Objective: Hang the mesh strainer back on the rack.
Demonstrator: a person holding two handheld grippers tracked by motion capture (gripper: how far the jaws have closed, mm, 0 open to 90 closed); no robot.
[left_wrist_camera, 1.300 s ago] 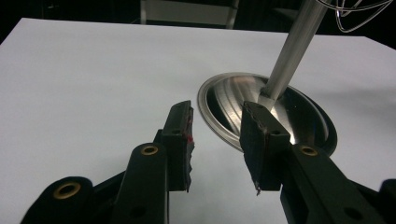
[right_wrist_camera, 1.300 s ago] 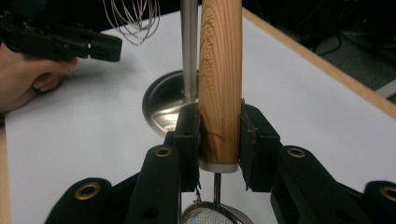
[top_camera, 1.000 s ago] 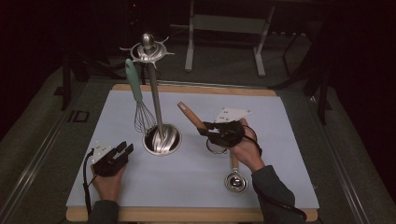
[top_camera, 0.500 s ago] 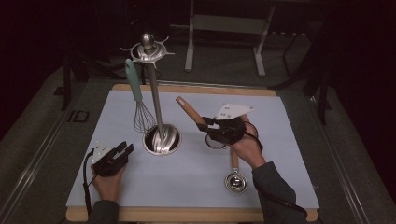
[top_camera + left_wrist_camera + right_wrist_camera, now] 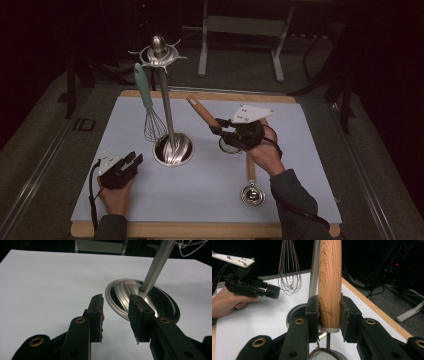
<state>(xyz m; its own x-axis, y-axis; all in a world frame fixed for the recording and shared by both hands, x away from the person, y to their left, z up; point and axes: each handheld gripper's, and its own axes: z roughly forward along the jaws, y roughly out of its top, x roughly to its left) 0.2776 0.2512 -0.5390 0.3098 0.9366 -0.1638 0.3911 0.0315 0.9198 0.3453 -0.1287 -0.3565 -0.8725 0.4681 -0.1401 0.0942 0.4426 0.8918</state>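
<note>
The right gripper (image 5: 223,131) is clamped on the wooden handle (image 5: 329,282) of a small mesh strainer (image 5: 327,355) (its mesh bowl hangs just below the jaws), lifted above the white mat (image 5: 210,200). The left gripper (image 5: 129,163), jaws apart and empty, rests near the utensil stand's steel base (image 5: 150,300), whose whisk (image 5: 150,112) hangs beyond. A ladle (image 5: 251,190) lies beside the right hand (image 5: 265,155).

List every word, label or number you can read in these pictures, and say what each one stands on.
"ID": pale letters on the dark floor strip left of the white board.
Engraved lettering along the wooden strainer handle, clamped in the right gripper: too faint to read.
</note>
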